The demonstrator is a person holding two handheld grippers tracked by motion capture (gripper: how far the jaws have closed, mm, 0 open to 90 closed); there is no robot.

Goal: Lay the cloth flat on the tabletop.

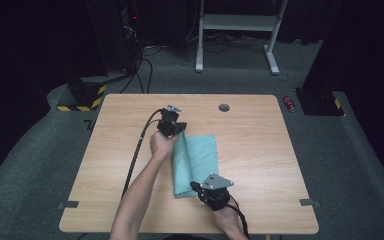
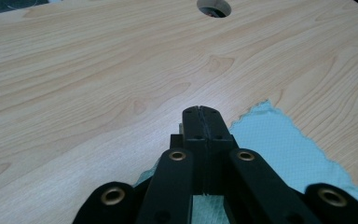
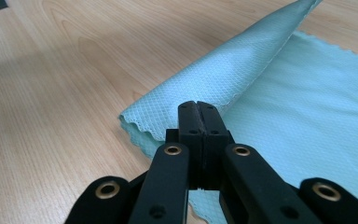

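A teal cloth (image 1: 200, 160) lies mid-table, its left edge raised into a standing fold. My left gripper (image 1: 179, 131) is at the cloth's far left corner, and my right gripper (image 1: 195, 186) at its near left corner. The left gripper view has my left gripper (image 2: 203, 112) with jaws pressed together, a strip of cloth (image 2: 279, 140) pinched low between them. In the right gripper view, my right gripper (image 3: 198, 106) is shut on the cloth's scalloped edge, and the lifted fold of the cloth (image 3: 242, 70) runs away from it over the flat layer.
The wooden table (image 1: 260, 130) has a round cable hole (image 1: 224, 107) at its far side, also seen as the hole (image 2: 213, 6). Tape marks (image 1: 69, 204) sit near both front corners. On the floor beyond are a red can (image 1: 290, 103) and a white desk frame (image 1: 237, 30).
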